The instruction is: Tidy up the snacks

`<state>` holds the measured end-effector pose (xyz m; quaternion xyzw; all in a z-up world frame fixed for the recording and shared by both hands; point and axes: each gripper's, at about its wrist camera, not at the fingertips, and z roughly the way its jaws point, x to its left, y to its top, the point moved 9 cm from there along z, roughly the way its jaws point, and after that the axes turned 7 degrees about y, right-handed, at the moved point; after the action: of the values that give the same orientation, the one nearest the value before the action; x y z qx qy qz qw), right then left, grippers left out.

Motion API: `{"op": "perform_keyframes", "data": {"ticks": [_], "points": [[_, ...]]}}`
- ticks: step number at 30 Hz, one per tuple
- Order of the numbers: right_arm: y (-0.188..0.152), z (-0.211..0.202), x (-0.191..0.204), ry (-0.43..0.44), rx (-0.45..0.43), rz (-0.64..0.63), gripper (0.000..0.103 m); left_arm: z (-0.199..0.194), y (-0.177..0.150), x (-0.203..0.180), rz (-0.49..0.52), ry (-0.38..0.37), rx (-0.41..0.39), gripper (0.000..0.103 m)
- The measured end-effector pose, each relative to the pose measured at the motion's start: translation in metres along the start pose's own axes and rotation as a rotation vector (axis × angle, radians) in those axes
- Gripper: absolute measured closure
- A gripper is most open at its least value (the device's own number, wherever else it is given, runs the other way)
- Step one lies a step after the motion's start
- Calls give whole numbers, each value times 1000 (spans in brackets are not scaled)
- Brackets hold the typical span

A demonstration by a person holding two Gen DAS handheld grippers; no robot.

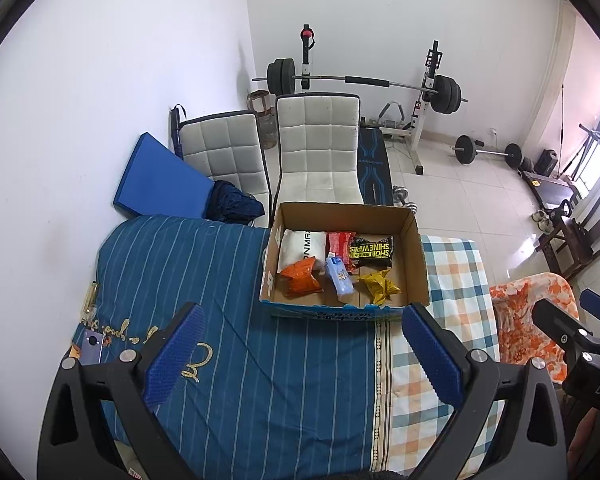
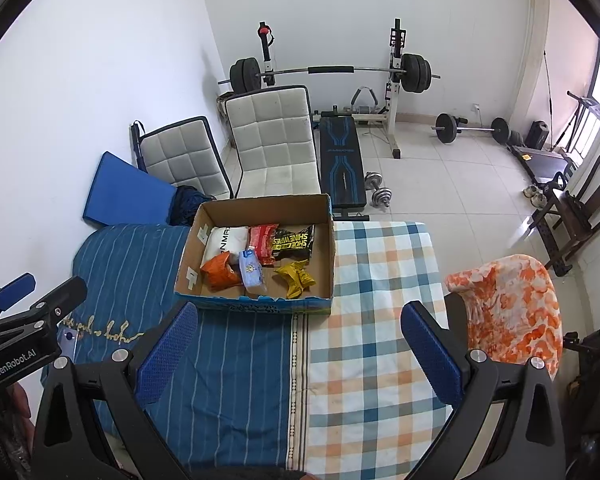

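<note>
Left tongs (image 1: pixel 304 344) gape empty before the snack-filled cardboard box (image 1: pixel 414 256).

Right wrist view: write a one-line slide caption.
Open right gripper hovers before a cardboard box of snack packets on the cloth-covered table.

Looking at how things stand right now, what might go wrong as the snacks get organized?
The cardboard box sits on soft bedding, so pressing into it may tip or shift it. The packets are crowded: reaching for the light blue packet could drag the orange packet beside it. Both the left gripper and right gripper hover open and close together, risking a collision.
</note>
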<state>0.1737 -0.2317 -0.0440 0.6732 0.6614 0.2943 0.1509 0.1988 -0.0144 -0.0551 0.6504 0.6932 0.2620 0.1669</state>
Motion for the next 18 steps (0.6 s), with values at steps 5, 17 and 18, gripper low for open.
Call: {"op": "perform_keyframes", "data": {"ticks": [5,17,18], "points": [[-2,1,0,0,3,4,0,0,0,0,2,-1,1,2],[-2,2,0,-8,1,2,0,2,0,2,9,6,7,2],[-2,2,0,-8,0,1,0,2,0,1,10,5,8,2]]}}
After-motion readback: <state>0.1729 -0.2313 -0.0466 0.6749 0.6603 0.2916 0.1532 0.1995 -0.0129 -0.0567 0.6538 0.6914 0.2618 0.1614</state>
